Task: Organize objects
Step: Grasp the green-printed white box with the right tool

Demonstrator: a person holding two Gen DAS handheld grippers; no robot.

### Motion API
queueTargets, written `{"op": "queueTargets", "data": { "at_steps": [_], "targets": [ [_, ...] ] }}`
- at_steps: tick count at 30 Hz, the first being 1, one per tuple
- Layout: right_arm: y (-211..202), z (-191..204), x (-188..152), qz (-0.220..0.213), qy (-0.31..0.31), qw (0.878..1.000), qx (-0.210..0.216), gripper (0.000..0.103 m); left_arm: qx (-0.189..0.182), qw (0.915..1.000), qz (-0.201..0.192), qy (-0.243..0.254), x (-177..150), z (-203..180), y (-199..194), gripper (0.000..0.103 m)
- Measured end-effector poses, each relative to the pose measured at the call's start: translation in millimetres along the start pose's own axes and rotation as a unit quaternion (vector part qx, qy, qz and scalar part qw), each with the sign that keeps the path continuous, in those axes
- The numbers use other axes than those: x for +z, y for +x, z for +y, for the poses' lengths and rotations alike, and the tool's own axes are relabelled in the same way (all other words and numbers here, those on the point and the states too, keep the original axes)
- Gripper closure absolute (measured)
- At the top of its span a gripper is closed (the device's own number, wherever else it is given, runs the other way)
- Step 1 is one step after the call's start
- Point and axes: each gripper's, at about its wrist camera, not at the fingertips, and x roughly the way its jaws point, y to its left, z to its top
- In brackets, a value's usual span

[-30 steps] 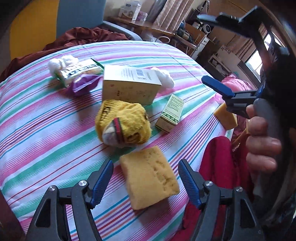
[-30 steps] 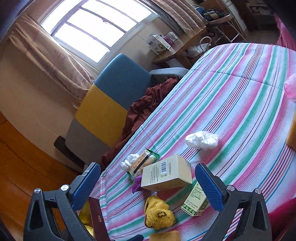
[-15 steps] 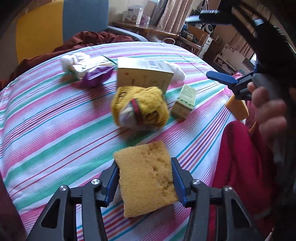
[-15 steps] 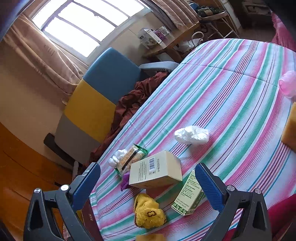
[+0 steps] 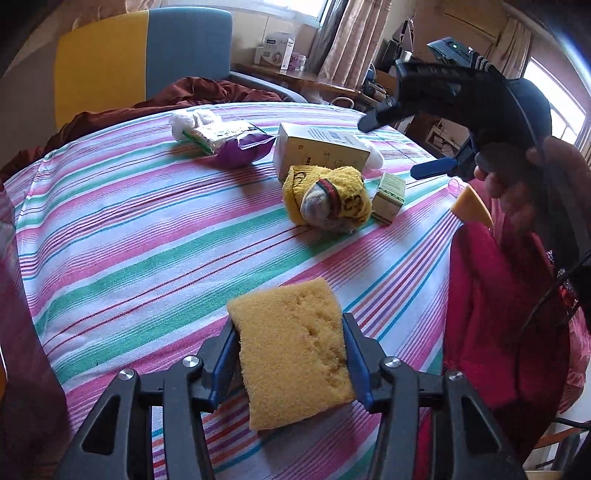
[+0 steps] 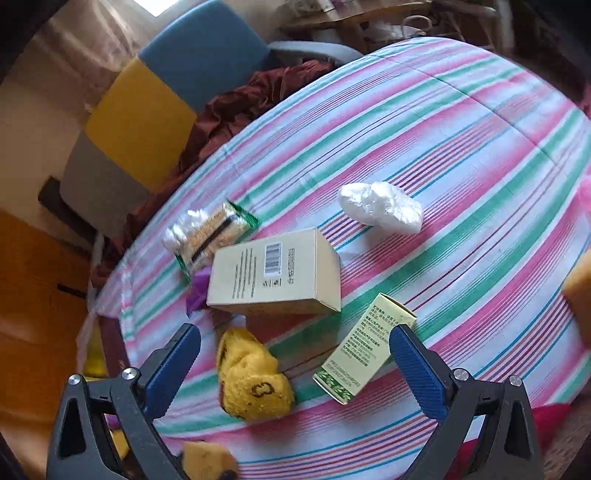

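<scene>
Left gripper [image 5: 290, 354] jaws clamped; right gripper [image 6: 295, 365] jaws wide apart.

Sock bundle [image 6: 253, 380] before large box [image 6: 275, 273], small box [image 6: 364, 354] right, bag [image 6: 380, 207] perhaps behind.

From my feed I see a round table under a striped cloth [image 5: 155, 236] of pink, green and white, and behind it a chair [image 5: 144, 55] with a yellow and blue back and a grey lower panel, with a maroon cloth [image 5: 207, 94] bunched on its seat against the table edge. Past the chair a wooden desk [image 5: 314, 79] stands by beige curtains [image 5: 351, 33] and carries a white carton [image 5: 275, 50]. At the near right a red garment [image 5: 491, 314] hangs beside the table edge, and the wooden floor [image 6: 33, 295] shows orange at the left.
</scene>
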Motion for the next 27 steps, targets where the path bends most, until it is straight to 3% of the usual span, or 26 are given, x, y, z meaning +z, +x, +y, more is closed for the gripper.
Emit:
{"op": "queueTargets", "data": {
  "at_steps": [4,8,11,15,18,19,22,27],
  "targets": [
    [3,13,-2,0.041,-0.125,0.99,-0.06,0.0,-0.009,0.9999,-0.002,-0.006,-1,2,1,0.05],
    [19,23,-11,0.104,-0.24,0.959,-0.11,0.0,-0.014,0.9998,-0.003,-0.01,-2,3,1,0.049],
    [32,26,-13,0.128,-0.284,0.94,-0.142,0.0,-0.013,0.9999,-0.004,-0.009,-1,2,1,0.049],
    [50,22,-10,0.152,-0.3,0.927,-0.164,0.0,-0.013,0.9999,-0.004,-0.009,-2,2,1,0.049],
    [64,15,-9,0.155,-0.302,0.923,-0.183,0.006,-0.011,0.9999,-0.005,-0.008,-3,2,0,0.049],
    [68,12,-10,0.164,-0.298,0.922,-0.183,0.028,-0.011,0.9999,-0.006,-0.008,-3,2,0,0.049],
    [56,10,-9,0.138,-0.297,0.929,-0.17,0.029,-0.007,0.9999,-0.011,-0.005,-4,1,1,0.049],
    [43,0,-4,0.108,-0.273,0.937,-0.19,0.029,-0.005,0.9999,-0.015,-0.002,-6,0,-1,0.049]
  ]
}}
